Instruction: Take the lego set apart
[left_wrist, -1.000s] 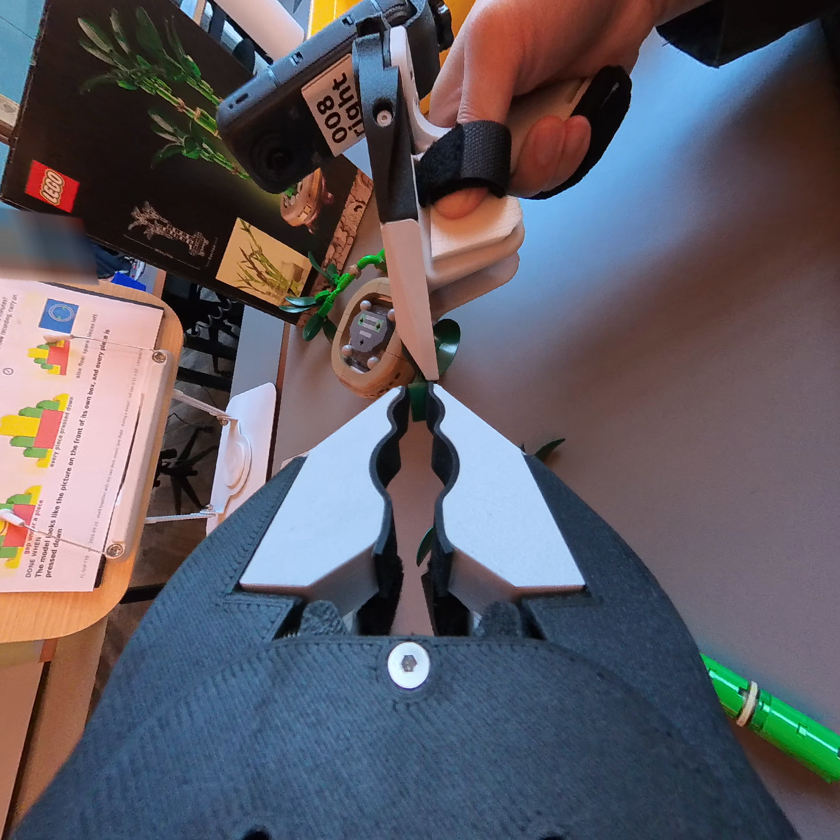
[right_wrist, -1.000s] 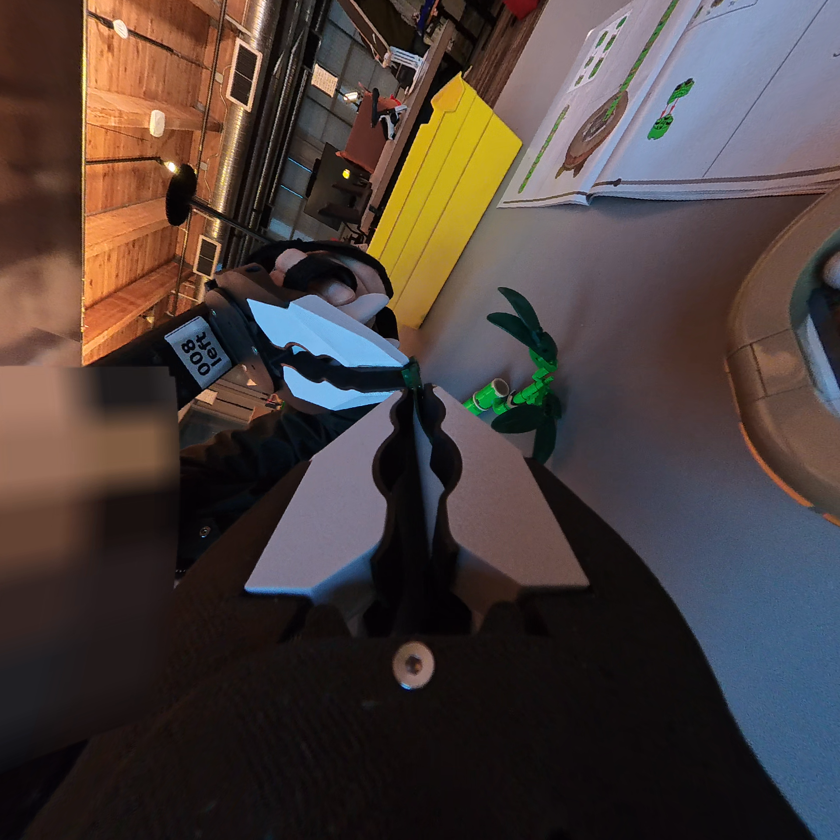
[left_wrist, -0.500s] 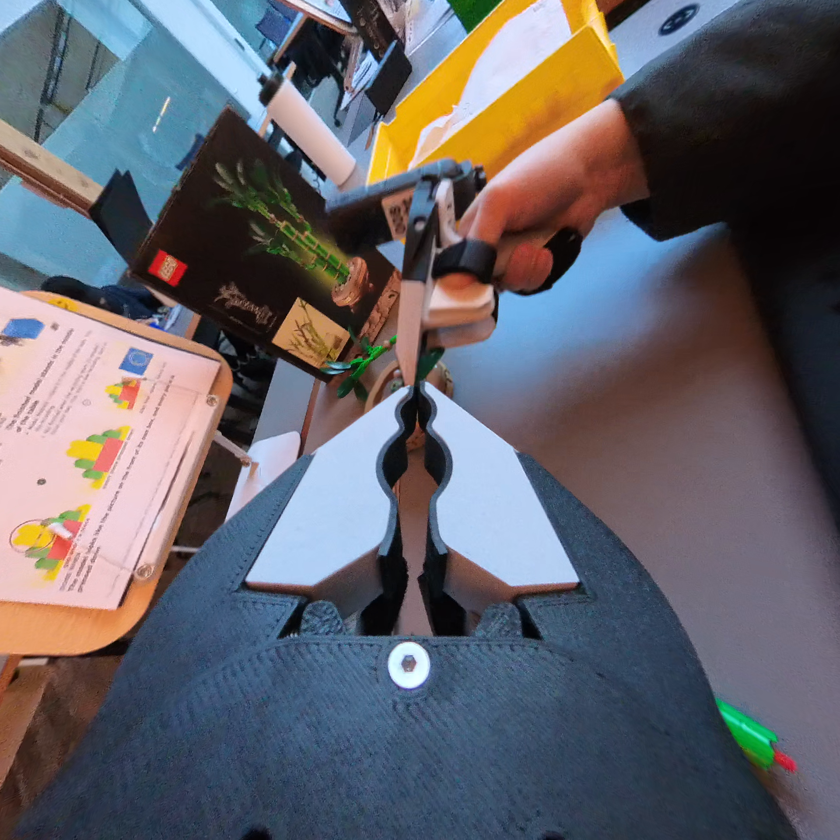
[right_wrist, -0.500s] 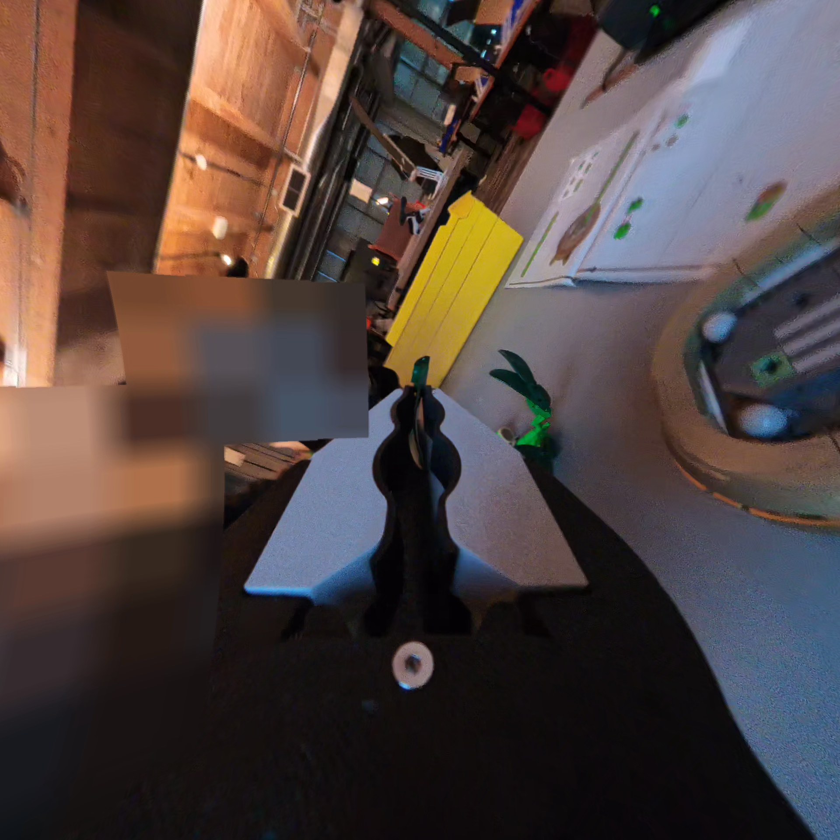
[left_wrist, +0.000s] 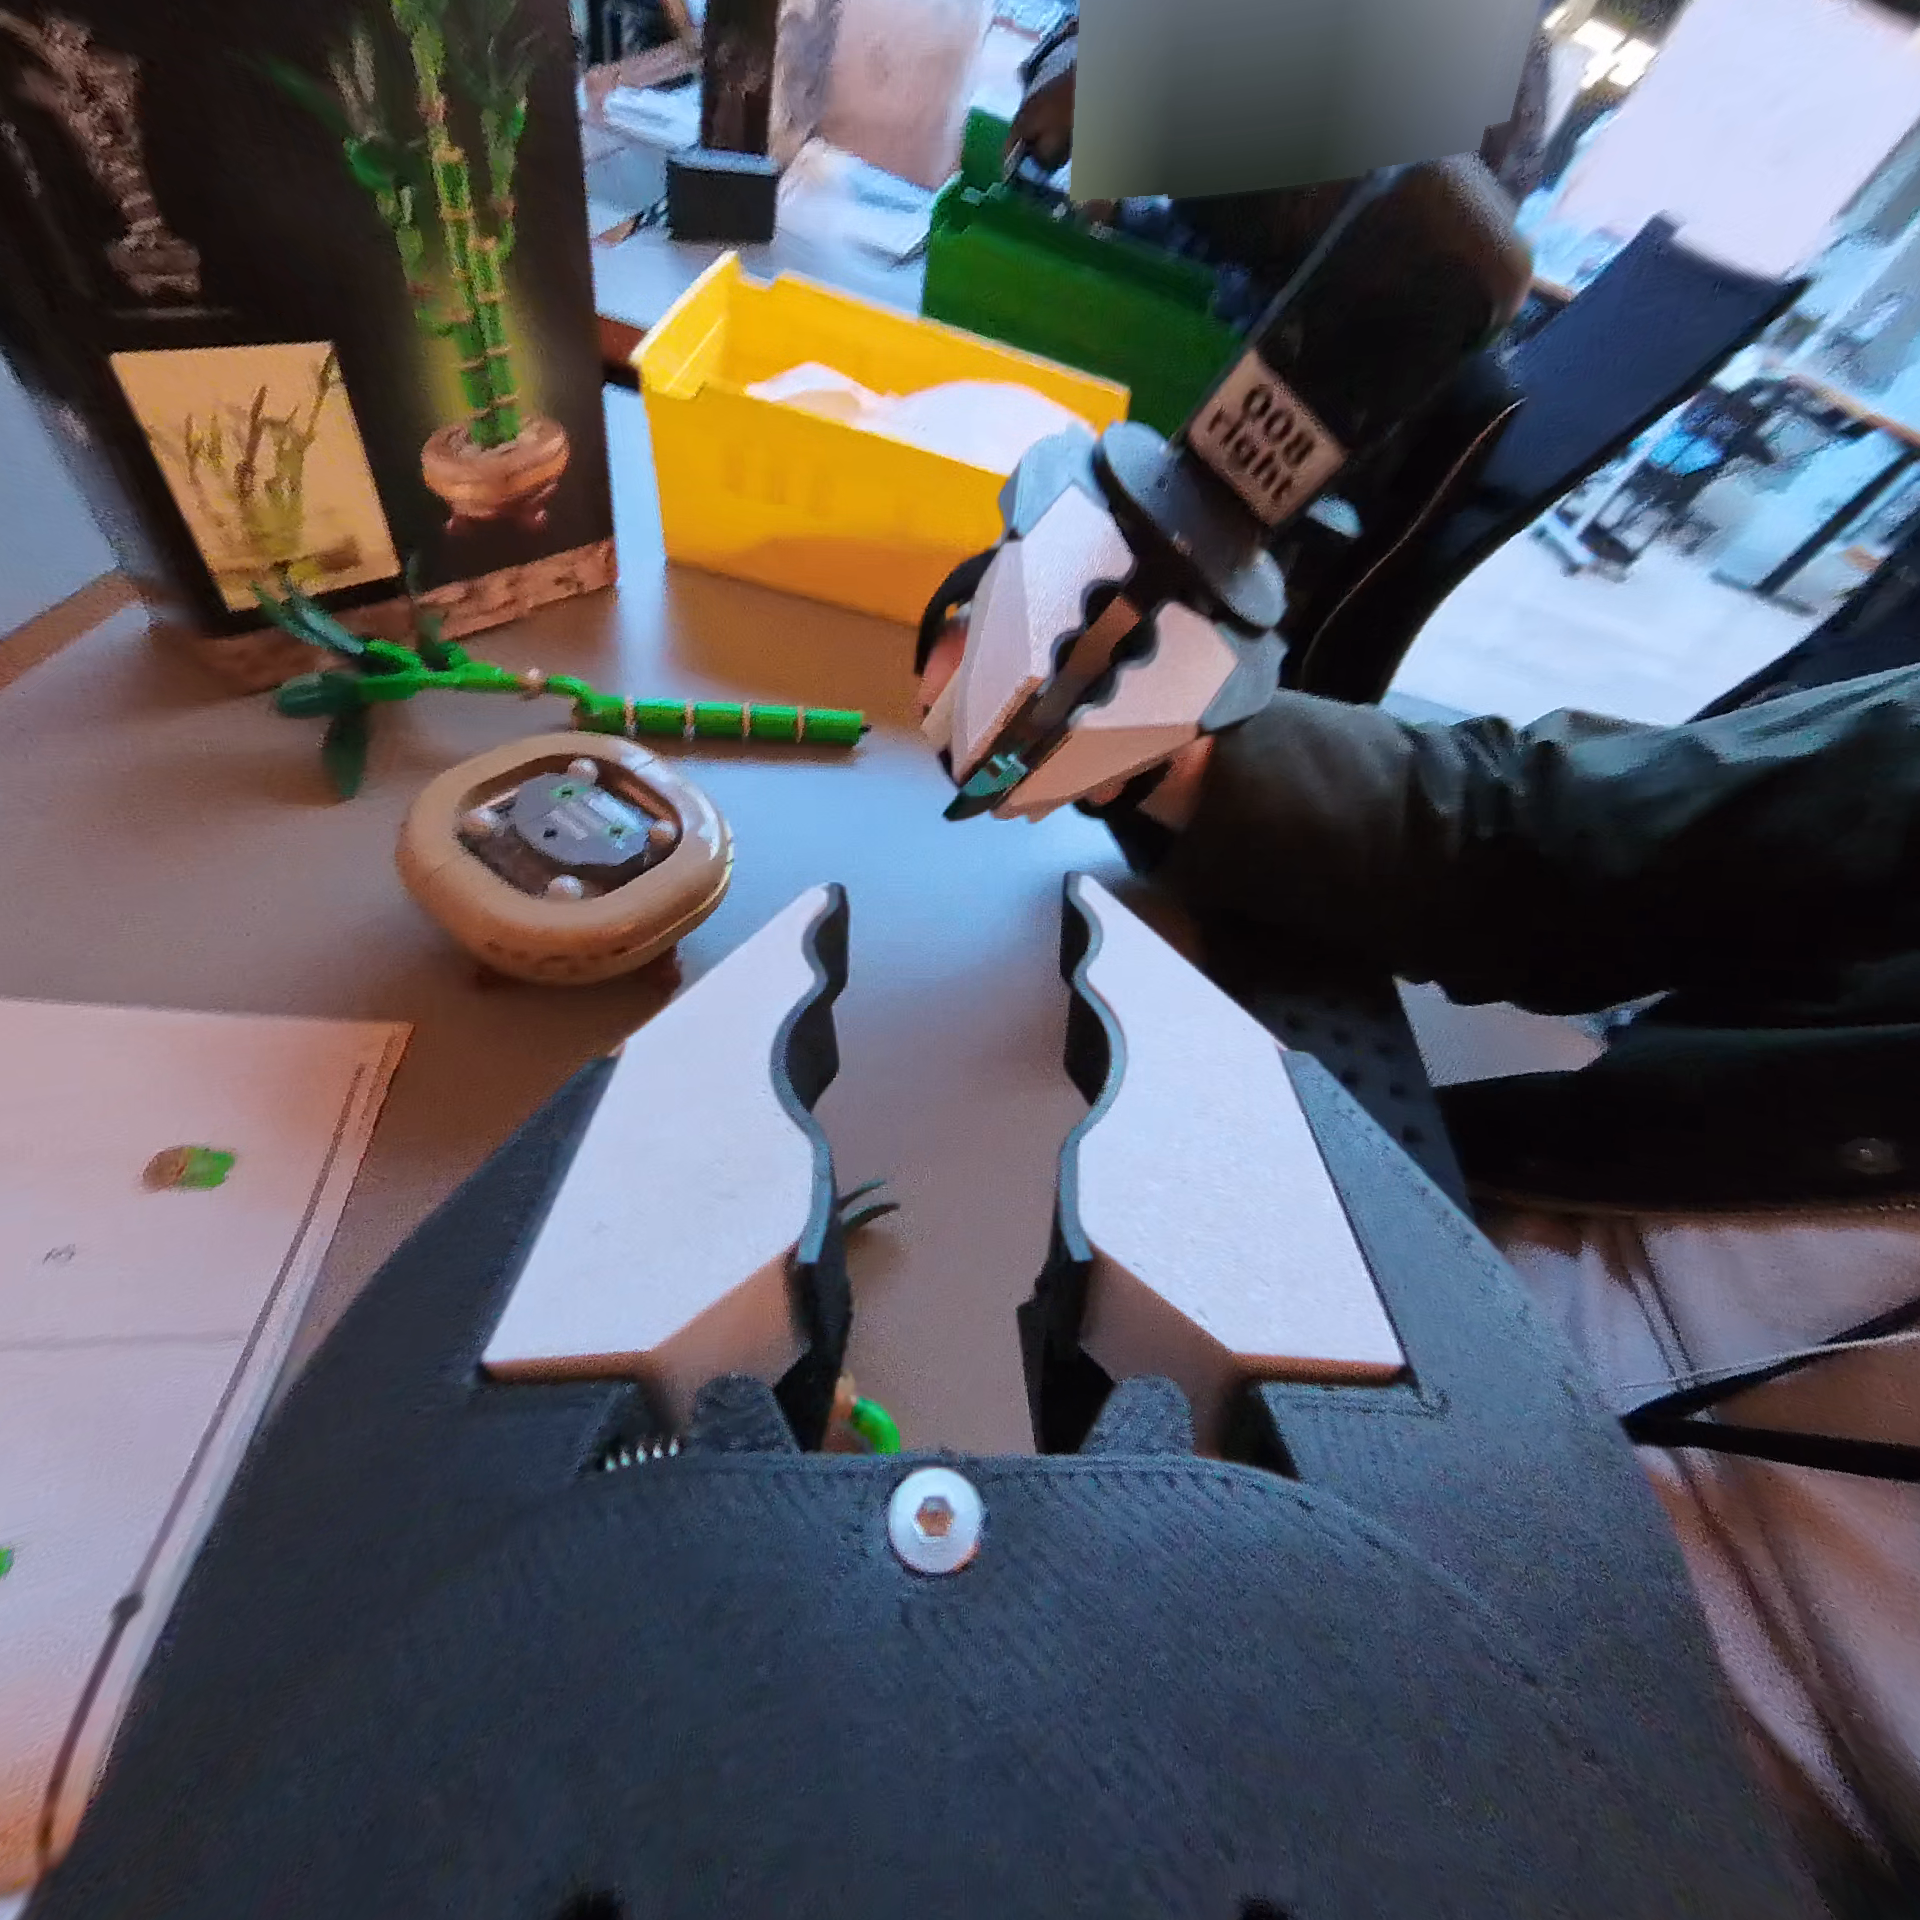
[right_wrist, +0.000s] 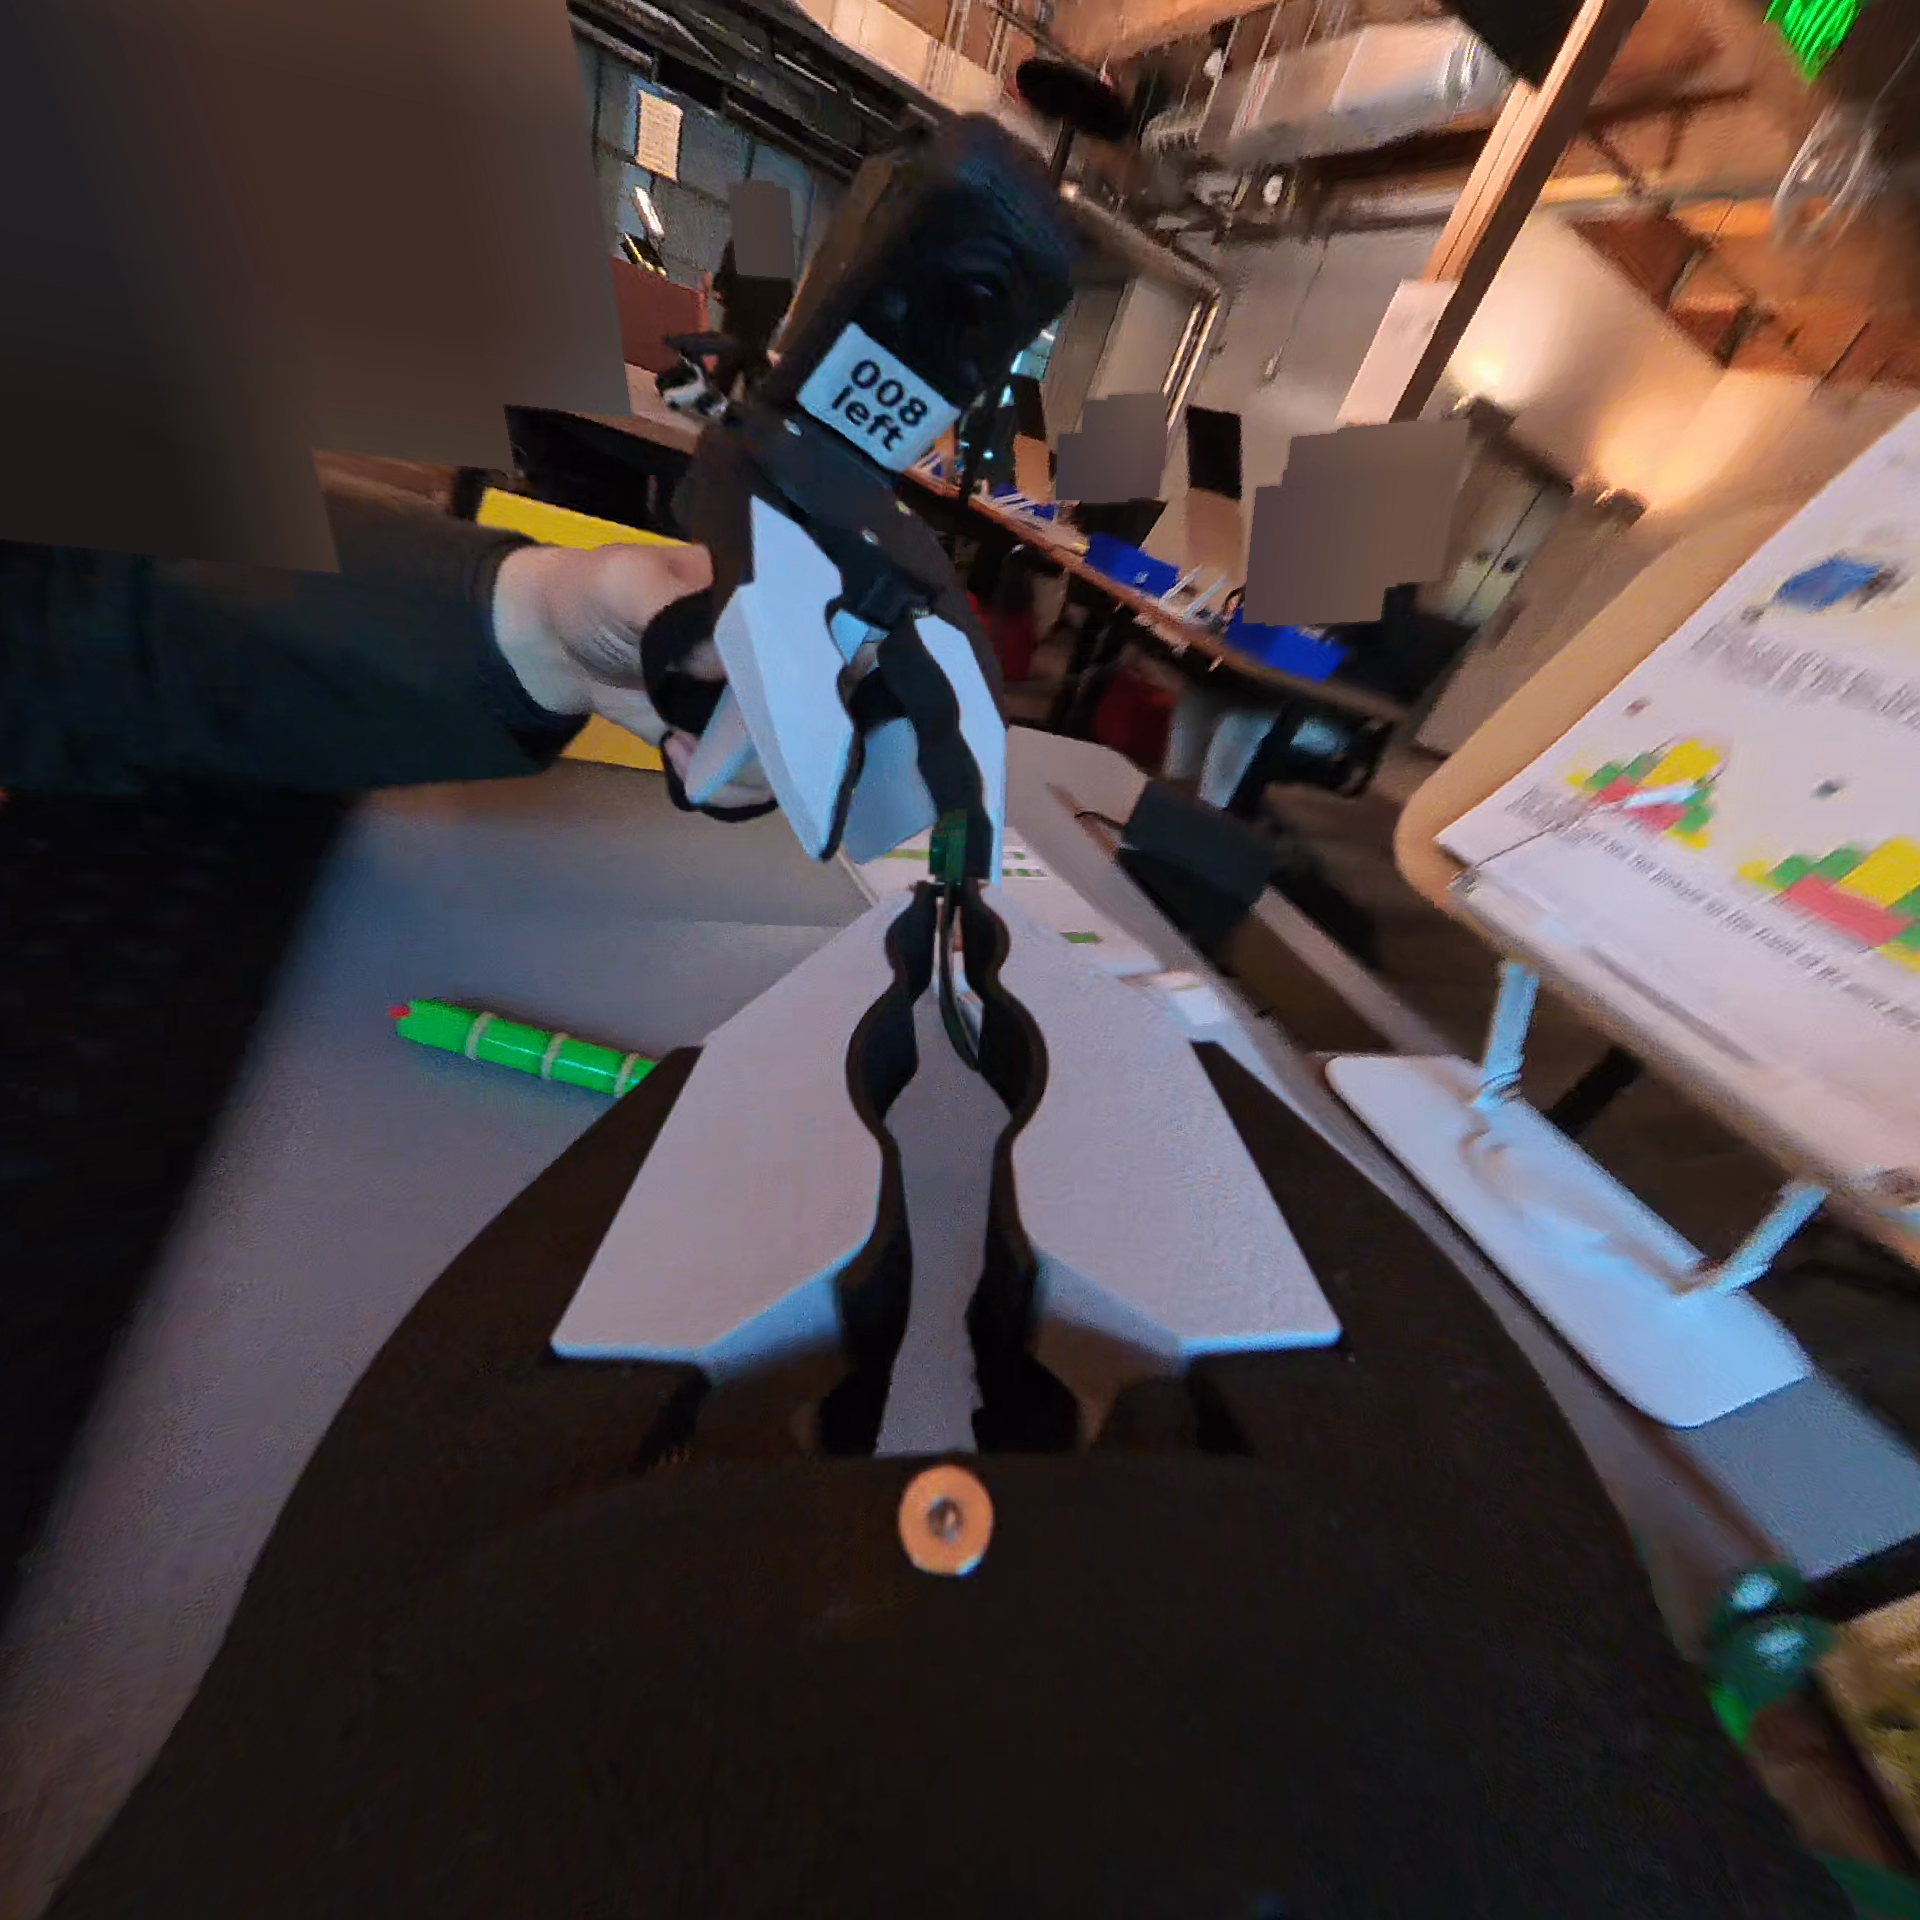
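The left hand-held gripper (left_wrist: 951, 899) has its two fingers spread wide apart, with an empty gap between the tips, and it points forward and a little downward over the tabletop (left_wrist: 187, 894). The right hand-held gripper (right_wrist: 948, 902) has its fingers almost closed, with only a narrow slit at the tips where a thin dark green piece (right_wrist: 948, 940) is pinched. Each one is gripped by a hand (right_wrist: 592, 634) coming out of a dark sleeve (left_wrist: 1538, 831), and the two tools face each other.

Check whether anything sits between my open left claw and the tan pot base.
Nothing visible does: only bare table lies between the left claw and the pot base. The right claw, pinching a leaf, is off right.
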